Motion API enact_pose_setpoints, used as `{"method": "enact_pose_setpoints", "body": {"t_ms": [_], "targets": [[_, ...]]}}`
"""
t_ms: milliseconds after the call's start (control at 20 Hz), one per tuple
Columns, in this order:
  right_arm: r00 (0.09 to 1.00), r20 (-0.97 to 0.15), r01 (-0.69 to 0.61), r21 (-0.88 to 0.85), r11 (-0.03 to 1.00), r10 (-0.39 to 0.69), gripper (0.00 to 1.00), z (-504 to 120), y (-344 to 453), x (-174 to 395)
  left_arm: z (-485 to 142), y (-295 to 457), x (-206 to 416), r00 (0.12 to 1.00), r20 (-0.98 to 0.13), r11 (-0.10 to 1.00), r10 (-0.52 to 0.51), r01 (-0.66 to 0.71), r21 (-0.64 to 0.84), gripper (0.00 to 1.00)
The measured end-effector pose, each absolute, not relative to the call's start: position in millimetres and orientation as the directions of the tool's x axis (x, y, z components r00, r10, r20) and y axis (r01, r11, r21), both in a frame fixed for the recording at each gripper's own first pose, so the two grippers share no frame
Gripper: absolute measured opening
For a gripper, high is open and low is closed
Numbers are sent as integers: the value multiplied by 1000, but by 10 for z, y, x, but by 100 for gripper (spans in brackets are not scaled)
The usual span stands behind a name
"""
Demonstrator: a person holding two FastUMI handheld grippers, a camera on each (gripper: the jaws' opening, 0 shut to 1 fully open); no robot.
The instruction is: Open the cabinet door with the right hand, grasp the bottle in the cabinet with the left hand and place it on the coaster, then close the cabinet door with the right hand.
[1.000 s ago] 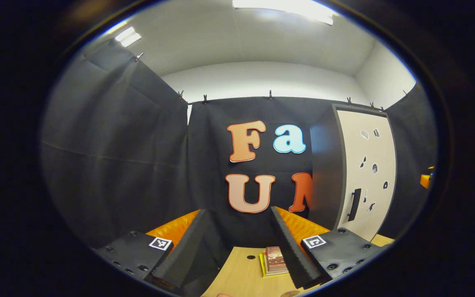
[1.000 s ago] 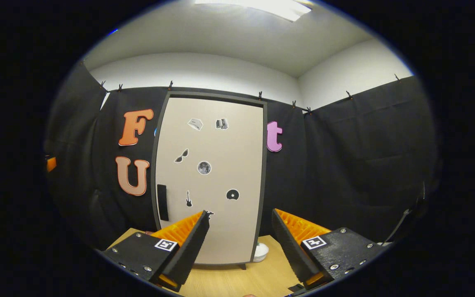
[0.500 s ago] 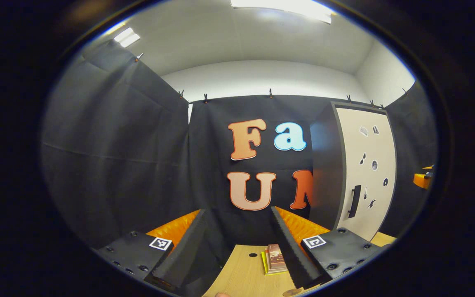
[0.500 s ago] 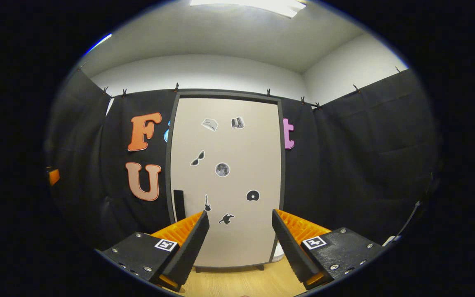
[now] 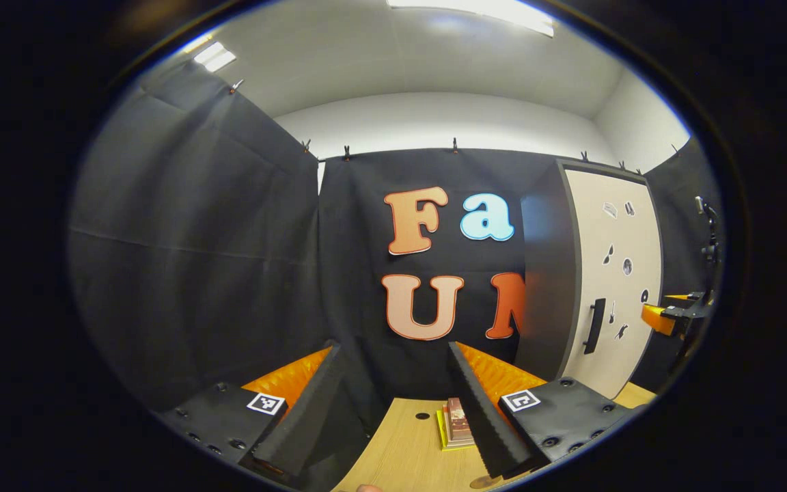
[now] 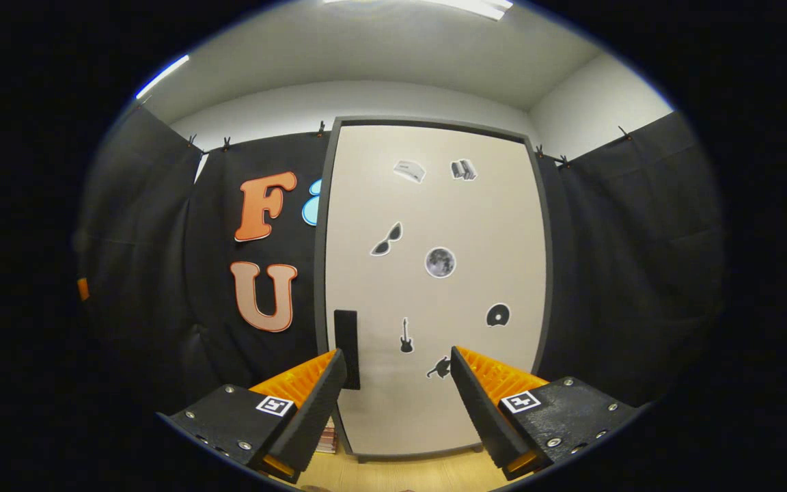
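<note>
in the right gripper view, my right gripper (image 6: 399, 403) has its two orange-and-black fingers spread apart with nothing between them. straight ahead of it stands the cabinet door (image 6: 434, 273), a tall pale panel in a dark frame, closed. small dark stickers are scattered across its face. a black handle (image 6: 346, 348) runs upright near the door's lower left edge, and my gripper's left fingertip sits just beside it in the picture; i cannot tell whether they touch. the light wooden table (image 6: 400, 473) shows as a strip under the door, with a stack of books (image 6: 327, 439) peeking out by the door's lower left corner.

in the left gripper view, my left gripper (image 5: 393, 403) is also spread wide and holds nothing. it points at the black cloth wall, with the cabinet (image 5: 544, 287) off to the right, its dark side facing me and its pale door (image 5: 615, 273) angled away. the same handle (image 5: 596, 326) shows on that door. the right gripper (image 5: 670, 316) reaches in from the far right edge, near the door front. on the table (image 5: 400, 451) between my left fingers lies the small stack of books (image 5: 455, 427), partly hidden behind the right finger.

the bottle is out of sight behind the closed door, and i cannot make out the coaster.
</note>
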State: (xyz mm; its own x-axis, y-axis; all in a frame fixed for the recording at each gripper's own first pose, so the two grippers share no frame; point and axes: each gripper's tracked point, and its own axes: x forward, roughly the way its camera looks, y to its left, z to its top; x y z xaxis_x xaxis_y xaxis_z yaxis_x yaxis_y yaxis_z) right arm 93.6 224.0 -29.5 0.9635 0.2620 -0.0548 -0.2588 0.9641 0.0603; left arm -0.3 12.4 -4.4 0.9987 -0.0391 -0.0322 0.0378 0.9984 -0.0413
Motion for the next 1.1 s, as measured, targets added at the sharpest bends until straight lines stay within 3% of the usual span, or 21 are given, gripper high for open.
{"method": "enact_pose_setpoints", "body": {"t_ms": [350, 700, 900, 1100], "targets": [[947, -110, -296, 60, 953, 301, 94, -639, 2850, 1460, -207, 368, -18, 998, -64, 1000, 10, -12, -20, 99], [950, -157, -263, 72, 962, 271, 94, -899, 3038, 1926, -351, 702, -66, 991, -95, 996, 92, -92, 5, 99], [945, -171, -263, 105, 959, 278, 81, -953, 3101, 2012, -410, 870, -134, 985, -108, 991, 133, -131, 21, 100], [944, -175, -264, 114, 958, 281, 60, -967, 3109, 2023, -398, 967, -181, 982, -105, 987, 158, -156, 29, 99]]}}
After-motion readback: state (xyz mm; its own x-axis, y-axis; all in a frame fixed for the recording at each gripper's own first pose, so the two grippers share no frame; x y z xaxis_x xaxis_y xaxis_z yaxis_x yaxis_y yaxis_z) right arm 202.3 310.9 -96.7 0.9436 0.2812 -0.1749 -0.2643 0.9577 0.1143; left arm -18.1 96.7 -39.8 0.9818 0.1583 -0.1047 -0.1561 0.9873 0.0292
